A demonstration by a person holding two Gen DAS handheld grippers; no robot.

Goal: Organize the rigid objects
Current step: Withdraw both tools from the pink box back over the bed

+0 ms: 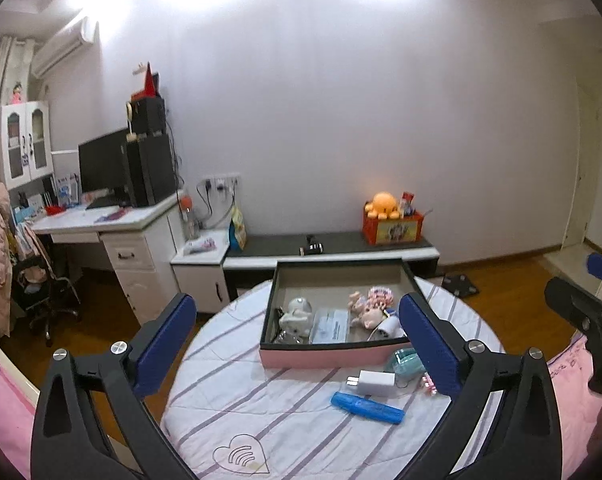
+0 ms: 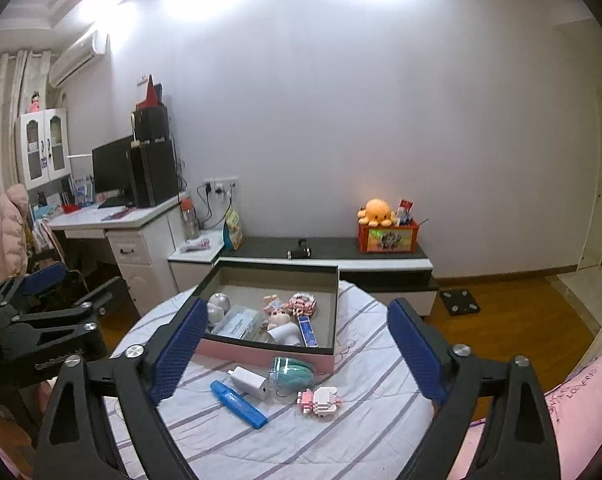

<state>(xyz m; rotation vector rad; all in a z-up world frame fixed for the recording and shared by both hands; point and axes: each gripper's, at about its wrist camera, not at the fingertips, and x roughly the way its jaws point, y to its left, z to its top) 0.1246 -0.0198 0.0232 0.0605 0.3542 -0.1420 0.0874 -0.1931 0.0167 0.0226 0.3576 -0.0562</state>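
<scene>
A pink box (image 1: 325, 357) (image 2: 261, 354) with a dark rim sits on the striped cloth (image 1: 261, 412) and holds small toys, a clear case and a white item. In front of it lie a blue marker (image 1: 367, 407) (image 2: 239, 404), a white charger plug (image 1: 375, 383) (image 2: 251, 382), a teal object (image 1: 405, 362) (image 2: 291, 372) and a pink-and-white block figure (image 2: 321, 398). My left gripper (image 1: 297, 304) hangs open above them, holding nothing. My right gripper (image 2: 299, 306) is also open and holds nothing. Each shows at the other view's edge.
Behind the bed runs a low dark-topped cabinet (image 2: 341, 248) with an orange plush (image 2: 375, 212) on a red box. A white desk (image 1: 101, 220) with a monitor and a chair stands at the left. A bathroom scale (image 2: 459, 300) lies on the wooden floor. Pink bedding (image 2: 573, 408) is at the right.
</scene>
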